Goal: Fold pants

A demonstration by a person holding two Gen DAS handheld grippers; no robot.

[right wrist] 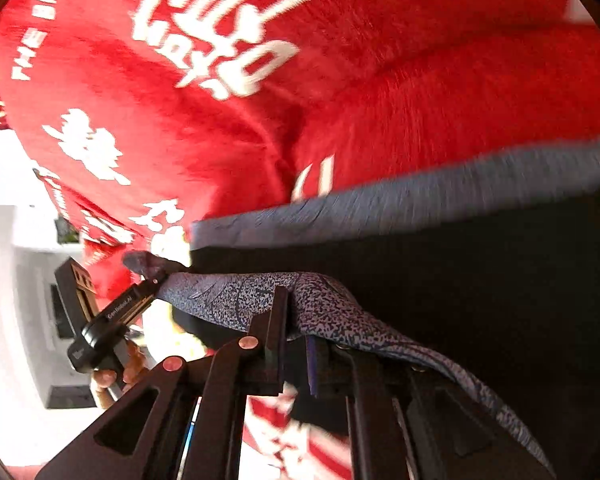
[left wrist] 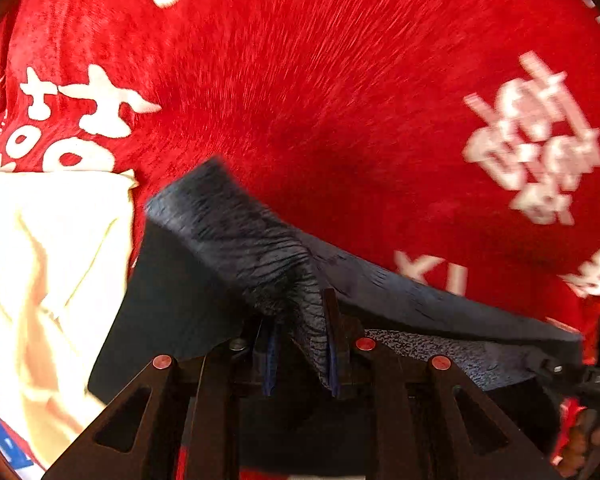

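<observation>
Dark grey pants (left wrist: 228, 232) hang lifted over a red blanket (left wrist: 340, 80) with white lettering. In the left wrist view my left gripper (left wrist: 300, 344) is shut on a bunched fold of the pants' edge. From there the cloth stretches right to my right gripper (left wrist: 556, 368) at the frame's edge. In the right wrist view my right gripper (right wrist: 296, 336) is shut on the speckled edge of the pants (right wrist: 420, 208). Further left, the left gripper (right wrist: 152, 284) pinches the cloth's far corner, with a person's hand (right wrist: 112, 376) on its handle. The taut edge runs between the two grippers.
A cream cloth (left wrist: 40, 280) lies on the left beside the blanket. The blanket (right wrist: 220, 140) is wrinkled into ridges. White furniture (right wrist: 16, 280) stands beyond the blanket's left edge in the right wrist view. Both views are blurred.
</observation>
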